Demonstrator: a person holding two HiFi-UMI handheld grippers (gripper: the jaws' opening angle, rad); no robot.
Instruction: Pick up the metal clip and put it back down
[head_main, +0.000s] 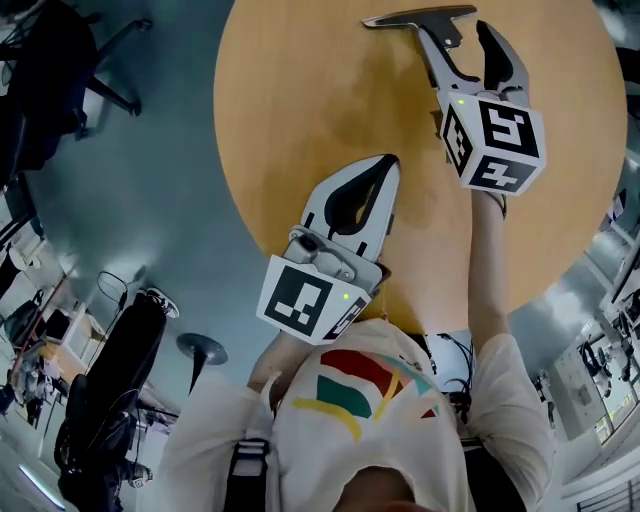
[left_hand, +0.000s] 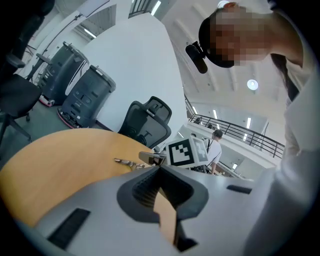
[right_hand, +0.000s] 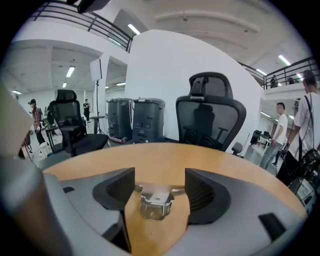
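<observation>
While the clip sits far across the round tan wooden table (head_main: 290, 120), left gripper (head_main: 389, 160) is out of it: jaws pressed together on nothing, parked at the near edge, clip at its 1 o'clock, well apart. Silver metal clip (head_main: 418, 17) lies flat, long axis 9-to-3. Right gripper (head_main: 455, 32) is nearer: clip dead ahead at 12, body between wide-spread jaws. No squeeze on it yet by my read.

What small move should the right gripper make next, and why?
Probably close the fingers of the right gripper on the metal clip: it lies on the table between them, near their tips, and they stand apart. Easing slightly forward first may give a deeper hold.
</observation>
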